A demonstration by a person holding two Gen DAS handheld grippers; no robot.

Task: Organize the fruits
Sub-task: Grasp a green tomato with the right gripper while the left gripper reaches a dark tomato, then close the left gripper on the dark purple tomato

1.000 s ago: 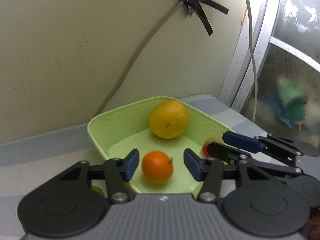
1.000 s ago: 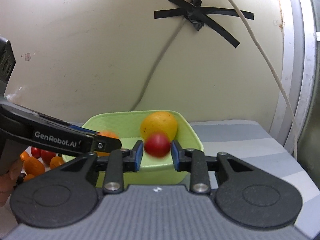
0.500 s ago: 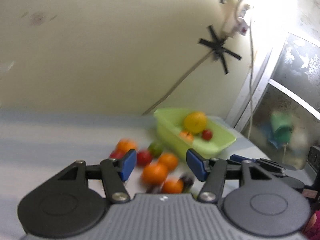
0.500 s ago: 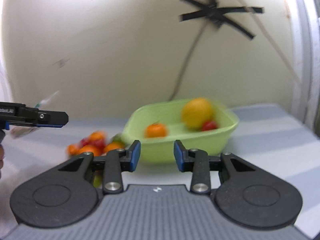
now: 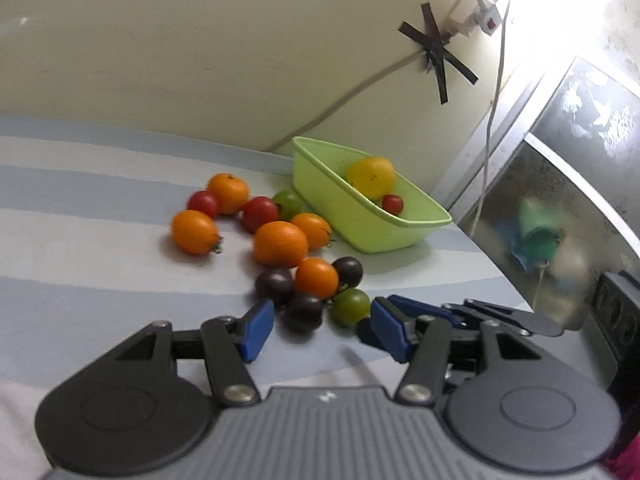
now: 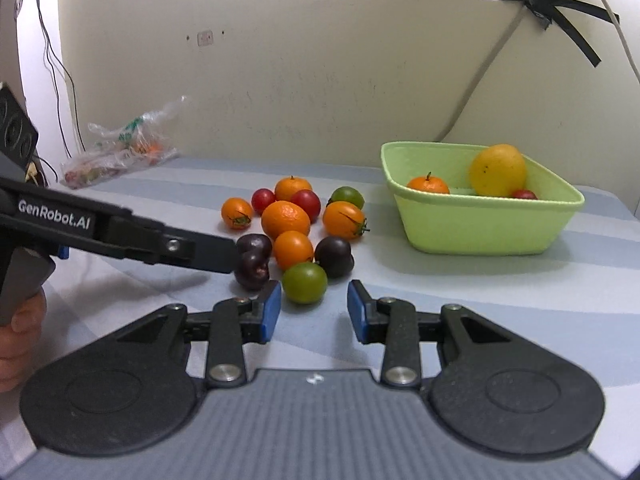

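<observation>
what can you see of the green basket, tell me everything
The green basket is a pale lime, plastic-looking tub with sloped walls and a rolled rim, upright on the striped cloth right of the loose fruit. Inside lie a yellow citrus, a small orange and a red tomato. No tongs touch it.

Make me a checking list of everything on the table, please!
Surface: striped blue cloth covers the table.
Job's things: green basket holds a yellow citrus, a small orange and a red tomato; the fruit pile lies loose beside it.
Clutter: plastic bag by the wall.
Grippers: left tool open at a dark plum; right tool open at a green tomato.
Cables: wall cable fixed with black tape.
Surroundings: cream wall.
</observation>
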